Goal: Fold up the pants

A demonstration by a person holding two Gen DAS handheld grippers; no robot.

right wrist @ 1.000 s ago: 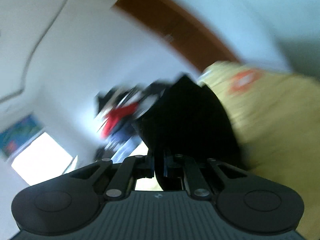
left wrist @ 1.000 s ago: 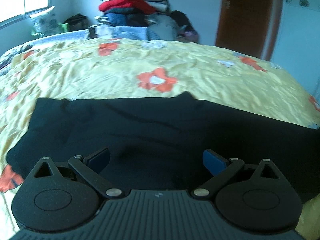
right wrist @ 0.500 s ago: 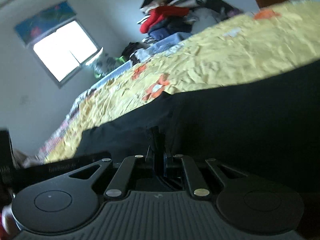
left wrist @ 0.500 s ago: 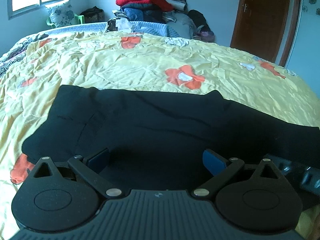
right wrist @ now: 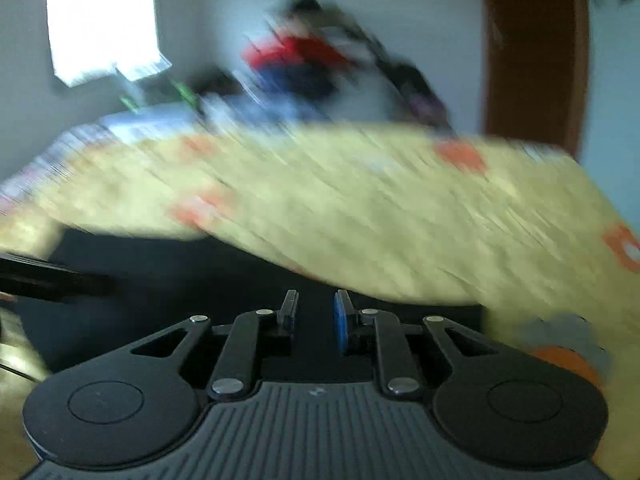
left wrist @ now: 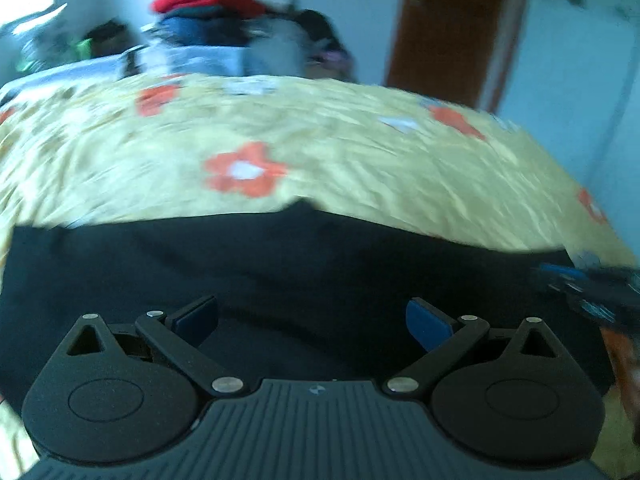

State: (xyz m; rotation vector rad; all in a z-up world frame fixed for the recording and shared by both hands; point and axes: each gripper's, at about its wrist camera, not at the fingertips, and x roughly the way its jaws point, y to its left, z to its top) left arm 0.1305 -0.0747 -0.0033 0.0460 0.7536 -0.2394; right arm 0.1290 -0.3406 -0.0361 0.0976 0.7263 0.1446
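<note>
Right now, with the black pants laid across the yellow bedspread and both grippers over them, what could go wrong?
1. The right gripper is opening with only a narrow gap; the pants could catch on a pad and drag as it leaves.
2. Both views are blurred, so the pants' edges are hard to judge.
3. The left gripper, wide open, holds nothing down; the layer on the bedspread may shift.

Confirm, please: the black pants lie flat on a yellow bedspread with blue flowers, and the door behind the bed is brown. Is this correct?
Not entirely. The flowers on the yellow bedspread are orange-red with white centres, not blue, as the left wrist view shows. The black pants do lie flat on it, and the door behind is brown.
</note>
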